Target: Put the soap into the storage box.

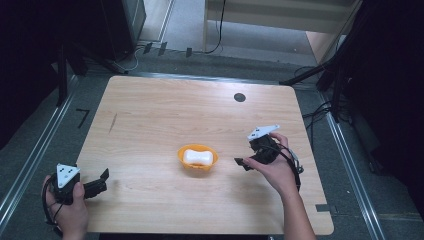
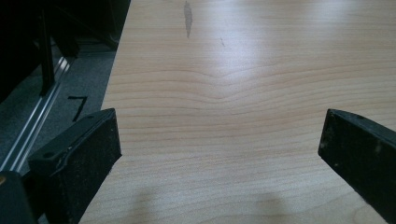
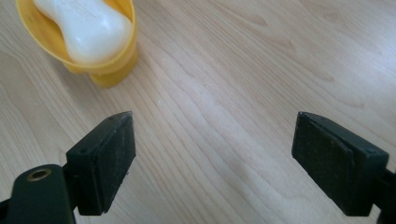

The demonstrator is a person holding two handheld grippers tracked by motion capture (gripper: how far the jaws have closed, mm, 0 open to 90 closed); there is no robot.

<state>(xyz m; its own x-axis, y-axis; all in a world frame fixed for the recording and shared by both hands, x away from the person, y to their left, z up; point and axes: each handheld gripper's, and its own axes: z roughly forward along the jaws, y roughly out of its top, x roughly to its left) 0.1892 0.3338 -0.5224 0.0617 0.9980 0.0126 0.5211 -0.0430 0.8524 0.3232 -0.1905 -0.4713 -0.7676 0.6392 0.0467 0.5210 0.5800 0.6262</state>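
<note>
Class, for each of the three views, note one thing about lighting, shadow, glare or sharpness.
High view: the table is evenly lit, the surroundings dark, and the orange dish looks soft. Left gripper view: pale glare on the wood, faint shadows beneath the open left tool. Right gripper view: the white soap looks overexposed; the open right tool is sharp.

The high view hangs above the person's side of the wooden table (image 1: 150,115), looking forward and down so the whole top and some floor beyond are visible. The left gripper view rides low by the table's near left edge, close to the wood, facing out across the bare top with a floor rail (image 2: 32,135) at its left. The right gripper view sits close over the table too, angled down and toward the middle, catching the orange bowl (image 3: 109,70) at its upper left. That bowl (image 1: 198,158) is also in the high view, at the table's middle.
</note>
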